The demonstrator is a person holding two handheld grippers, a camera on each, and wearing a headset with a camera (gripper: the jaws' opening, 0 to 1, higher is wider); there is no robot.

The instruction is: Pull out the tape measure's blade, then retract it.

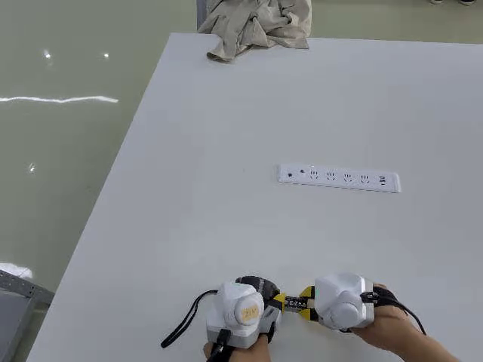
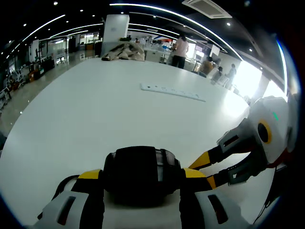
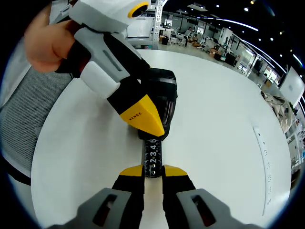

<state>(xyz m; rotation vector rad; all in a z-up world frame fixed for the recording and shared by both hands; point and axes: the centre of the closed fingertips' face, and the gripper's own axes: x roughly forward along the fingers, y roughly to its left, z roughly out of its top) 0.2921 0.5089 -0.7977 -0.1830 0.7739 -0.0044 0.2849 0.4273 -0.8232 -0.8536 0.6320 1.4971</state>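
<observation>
- Left gripper point(image 2: 141, 174) clamps the black rubbery tape measure case point(image 2: 141, 162), by the white table's point(image 1: 226, 188) near edge.
- Right gripper point(image 3: 153, 171) pinches the black numbered blade point(image 3: 153, 153), barely drawn out.
- Beyond lies bare tabletop, then a white power strip point(image 1: 338, 178) and crumpled beige cloth point(image 1: 256, 26) at the far edge.

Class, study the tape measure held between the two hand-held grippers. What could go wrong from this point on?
1. The right hand-held gripper pinches the short exposed blade with just its yellow tips; it may slip, letting the blade snap back into the tape measure case.
2. The left hand-held gripper clamps that rounded black case near its jaw tips, so a harder pull might twist or drag it loose.
</observation>
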